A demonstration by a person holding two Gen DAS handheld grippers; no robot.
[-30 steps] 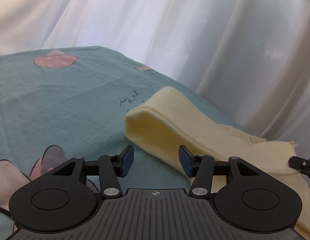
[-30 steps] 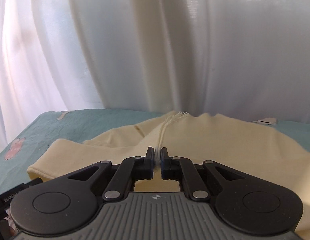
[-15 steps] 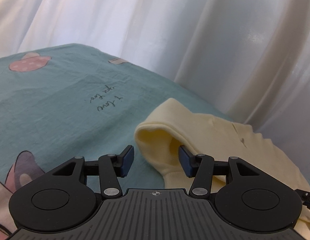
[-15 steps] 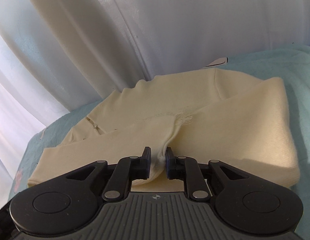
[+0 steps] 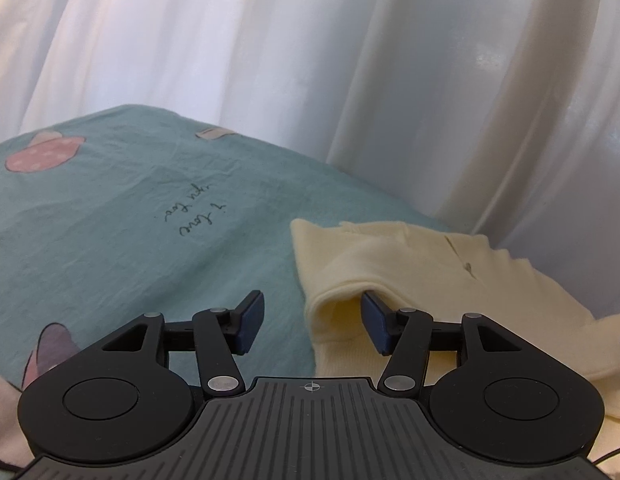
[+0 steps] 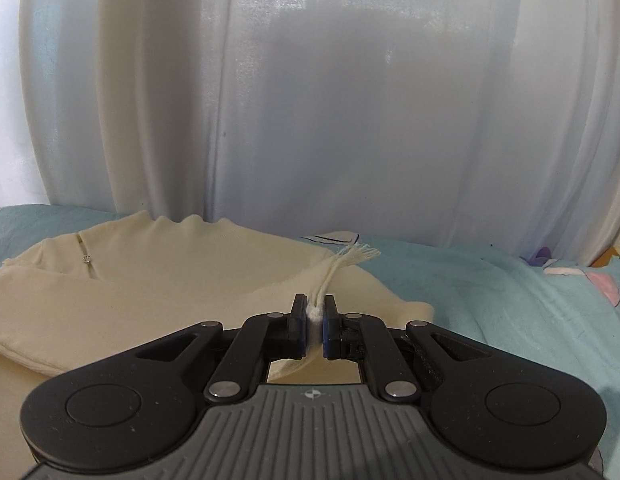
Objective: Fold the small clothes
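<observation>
Cream garment (image 6: pixel 157 292): fringed edge clenched in right jaws; fold between opening left jaws.

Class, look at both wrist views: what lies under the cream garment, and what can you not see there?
Under the cream garment lies a teal printed sheet, visible around its edges. Whatever print sits beneath stays covered.

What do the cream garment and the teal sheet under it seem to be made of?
Cream garment: apparently a soft, thick knit or fleece, matte; its folded edge is rounded and a frayed tassel sticks out of it. Teal sheet: probably thin woven cotton, matte, with fine creases and printed pictures and writing.
</observation>
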